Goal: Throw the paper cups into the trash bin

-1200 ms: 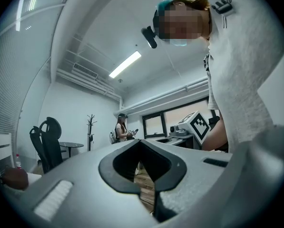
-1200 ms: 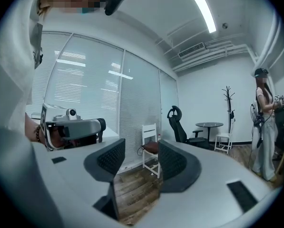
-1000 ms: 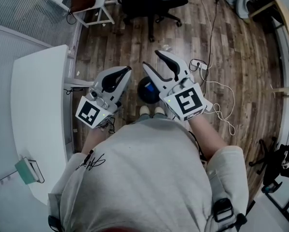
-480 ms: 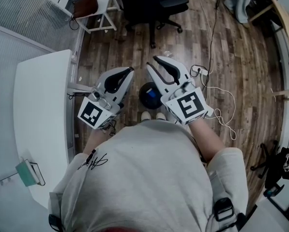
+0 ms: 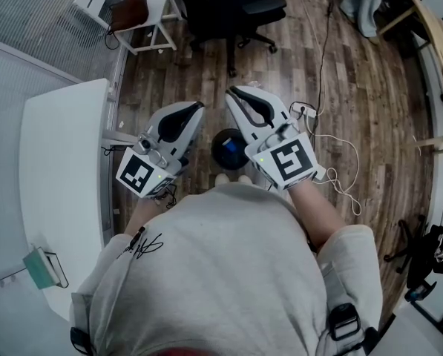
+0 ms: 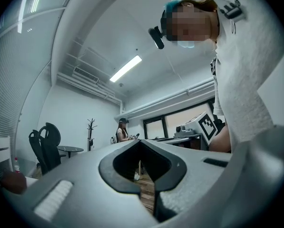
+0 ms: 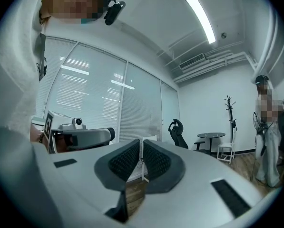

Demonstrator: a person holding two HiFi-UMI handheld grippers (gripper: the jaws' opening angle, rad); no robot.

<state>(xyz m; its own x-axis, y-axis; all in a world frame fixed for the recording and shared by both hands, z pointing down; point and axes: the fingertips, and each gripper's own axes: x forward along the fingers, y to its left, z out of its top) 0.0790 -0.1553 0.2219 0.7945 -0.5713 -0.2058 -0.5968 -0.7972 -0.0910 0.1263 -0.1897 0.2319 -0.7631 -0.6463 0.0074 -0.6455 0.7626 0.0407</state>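
Note:
No paper cup shows in any view. A dark round trash bin (image 5: pixel 227 145) with something blue inside stands on the wood floor just ahead of the person's feet. It lies between and below the two grippers. My left gripper (image 5: pixel 198 107) is held at the bin's left, shut with nothing in it; in the left gripper view (image 6: pixel 141 144) its tips meet. My right gripper (image 5: pixel 233 92) is held at the bin's right. Its jaws have just been closing, and the ribbed pads (image 7: pixel 153 158) stand almost together with nothing between them.
A white desk (image 5: pixel 58 169) runs along the left, with a teal object (image 5: pixel 39 264) near its edge. A black office chair (image 5: pixel 228 6) and a white side table (image 5: pixel 143 10) stand ahead. Cables and a power strip (image 5: pixel 310 104) lie on the floor at right. Another person (image 6: pixel 121 129) sits far off.
The right gripper's jaws have come together from wide open to nearly touching, with nothing caught between them. The left gripper has stayed as it was.

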